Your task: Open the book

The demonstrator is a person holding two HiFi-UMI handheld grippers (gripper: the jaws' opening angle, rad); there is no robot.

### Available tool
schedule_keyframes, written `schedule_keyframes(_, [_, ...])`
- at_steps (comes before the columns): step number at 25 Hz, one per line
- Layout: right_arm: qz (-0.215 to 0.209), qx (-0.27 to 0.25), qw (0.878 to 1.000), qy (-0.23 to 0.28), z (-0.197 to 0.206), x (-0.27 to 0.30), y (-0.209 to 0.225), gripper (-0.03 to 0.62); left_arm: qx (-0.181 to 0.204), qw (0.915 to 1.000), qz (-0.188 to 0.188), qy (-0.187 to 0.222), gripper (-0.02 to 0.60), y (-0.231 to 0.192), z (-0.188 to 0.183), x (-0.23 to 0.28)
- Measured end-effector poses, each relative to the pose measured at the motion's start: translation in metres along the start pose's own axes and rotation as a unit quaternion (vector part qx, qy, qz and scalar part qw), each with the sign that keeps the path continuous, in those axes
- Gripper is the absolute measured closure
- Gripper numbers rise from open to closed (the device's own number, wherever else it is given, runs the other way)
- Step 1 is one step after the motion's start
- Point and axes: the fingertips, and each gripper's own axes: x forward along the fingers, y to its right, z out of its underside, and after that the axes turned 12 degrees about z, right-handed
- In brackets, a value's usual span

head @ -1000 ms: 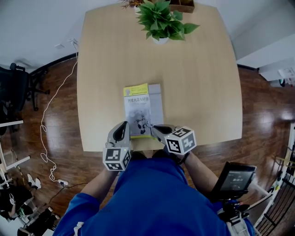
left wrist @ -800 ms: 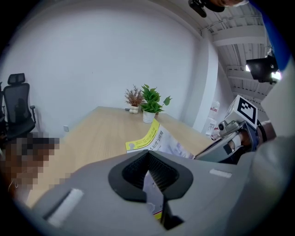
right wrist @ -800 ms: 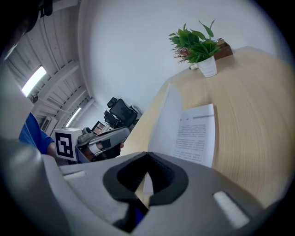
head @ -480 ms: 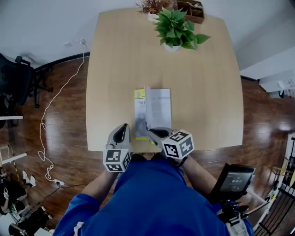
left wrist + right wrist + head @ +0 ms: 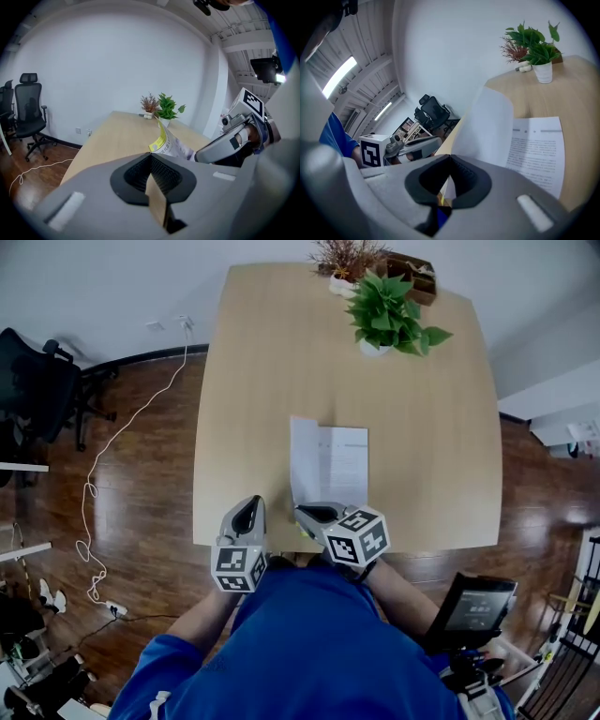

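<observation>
Right gripper (image 5: 307, 513): we had it clamped on the front cover (image 5: 303, 460) of the book (image 5: 345, 470), and the cover stood raised off the pages.
Left gripper (image 5: 248, 512): we had its jaws pressed together on nothing, left of the book.
Book: it lay on the wooden table (image 5: 253, 381) near our edge, a printed page facing up.
Potted plant (image 5: 389, 315): it stood at the far edge, well apart.

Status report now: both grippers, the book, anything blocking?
Left gripper: jaws together, empty, left of book. Right gripper: shut on front cover, held near upright. First page exposed. Nothing in the way; plants at far edge of table.
</observation>
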Motion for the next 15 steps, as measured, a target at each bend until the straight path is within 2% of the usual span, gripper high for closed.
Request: schedule_keyframes(15, [-0.007,-0.03,0.999,-0.016,-0.011,0.061,-0.05,0.588,-0.016,0.9991,-0.037,0.014,0.575,-0.06,0.007,-0.052])
